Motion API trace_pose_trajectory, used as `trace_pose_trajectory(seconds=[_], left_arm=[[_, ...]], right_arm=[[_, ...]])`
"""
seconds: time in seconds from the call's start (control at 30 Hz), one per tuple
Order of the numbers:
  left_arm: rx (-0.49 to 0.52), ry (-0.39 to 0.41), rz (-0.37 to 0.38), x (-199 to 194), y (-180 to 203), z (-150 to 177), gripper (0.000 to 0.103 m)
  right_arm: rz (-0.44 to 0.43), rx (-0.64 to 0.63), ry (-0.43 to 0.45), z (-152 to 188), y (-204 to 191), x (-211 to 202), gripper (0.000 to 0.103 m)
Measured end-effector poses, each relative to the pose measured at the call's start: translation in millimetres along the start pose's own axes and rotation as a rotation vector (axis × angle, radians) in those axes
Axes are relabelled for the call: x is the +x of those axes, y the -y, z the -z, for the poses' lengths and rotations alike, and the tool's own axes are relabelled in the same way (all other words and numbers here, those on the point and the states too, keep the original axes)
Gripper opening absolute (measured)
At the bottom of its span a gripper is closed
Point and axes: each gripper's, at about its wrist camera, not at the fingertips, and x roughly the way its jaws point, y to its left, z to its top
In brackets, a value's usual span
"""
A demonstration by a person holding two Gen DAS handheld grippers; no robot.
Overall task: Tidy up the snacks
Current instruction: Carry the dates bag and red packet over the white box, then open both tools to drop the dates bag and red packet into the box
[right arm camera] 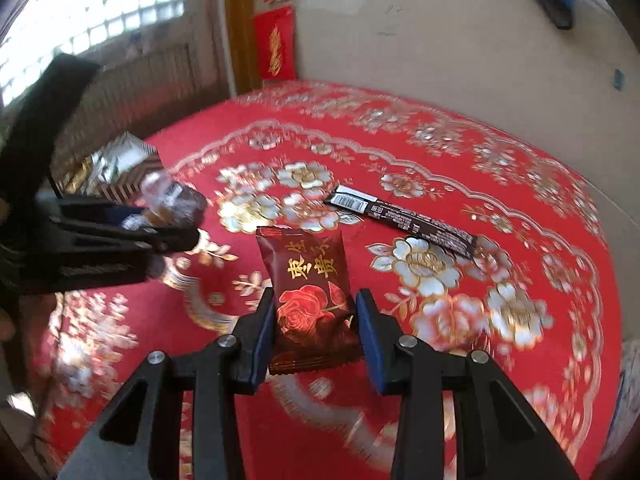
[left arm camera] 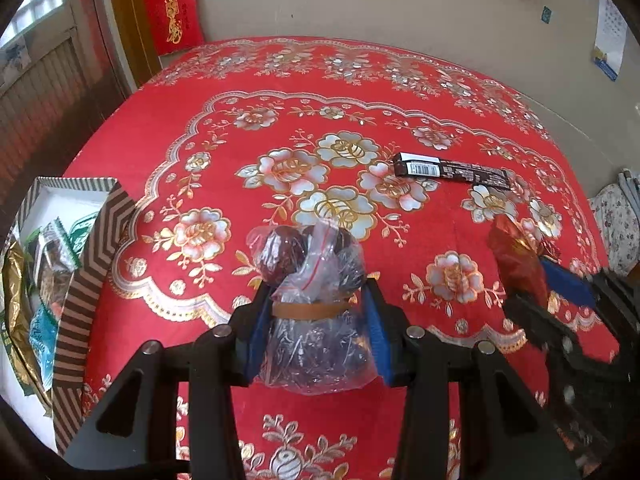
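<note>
Here, two hand-held grippers over a round table [left arm camera: 168, 128] under a red floral cloth.

Left gripper [left arm camera: 316, 292]: clenched on a clear plastic bag [left arm camera: 316, 344] of dark round snacks, blue pads pressing the bag's flanks at the level of a tan rubber band [left arm camera: 308, 310]. The bag's upper lobes bulge past the fingertips toward 12 o'clock; its lower bulk hangs between the fingers. In the right wrist view this gripper shows at 9 o'clock, blurred, with the bag sticking out of its tip.

Right gripper [right arm camera: 314, 300]: grasping a dark red snack packet [right arm camera: 310, 300] printed with a gold-outlined rose and gold characters. The packet stands upright between the pads, its top edge reaching past the fingertips toward 12 o'clock. The left pad touches the packet's edge; at the right pad the contact is harder to read, though the wrapper fills the gap. In the left wrist view this gripper sits at 3 o'clock, blurred, the red packet [left arm camera: 516, 260] poking from it.

A long dark wrapped bar [left arm camera: 452, 170] with a barcode lies flat on the cloth, at 1 o'clock from the left gripper, well apart from both grippers.

A striped box [left arm camera: 100, 248] sits at the table's edge, at 9 o'clock in the left wrist view. Inside lie several packets: gold, green-trimmed, teal. Behind, a cream wall carries a red hanging [left arm camera: 172, 10] at 11 o'clock.
</note>
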Motion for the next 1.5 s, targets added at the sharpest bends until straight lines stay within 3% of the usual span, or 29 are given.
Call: trace_pose_trajectory(seconds=[0.2, 0.33, 0.6, 0.8, 1.0, 1.2, 1.5], left_arm=[[0.008, 0.039, -0.009, -20, -9, 9, 0.045], [-0.009, 0.066, -0.018, -33, -25, 15, 0.045], [-0.035, 0.105, -0.037, -58, -63, 28, 0.045], [-0.097, 0.152, -0.079, -88, -115, 31, 0.045], [-0.205, 0.181, -0.155, -107, -190, 32, 0.045], [-0.296, 0.159, -0.231, -103, -255, 46, 0.045], [-0.365, 0.100, -0.251, -80, -300, 67, 0.045]], right_arm=[[0.019, 0.039, 0.050, 10, -29, -22, 0.039], [-0.024, 0.098, 0.078, 13, -39, -28, 0.039], [-0.057, 0.075, 0.099, 8, -79, -29, 0.039], [-0.102, 0.026, 0.102, -15, -116, -19, 0.039], [-0.211, -0.022, 0.110, -54, -164, 4, 0.039], [-0.306, -0.082, 0.071, -91, -227, 51, 0.039], [-0.283, -0.179, -0.020, -108, -285, 113, 0.039]])
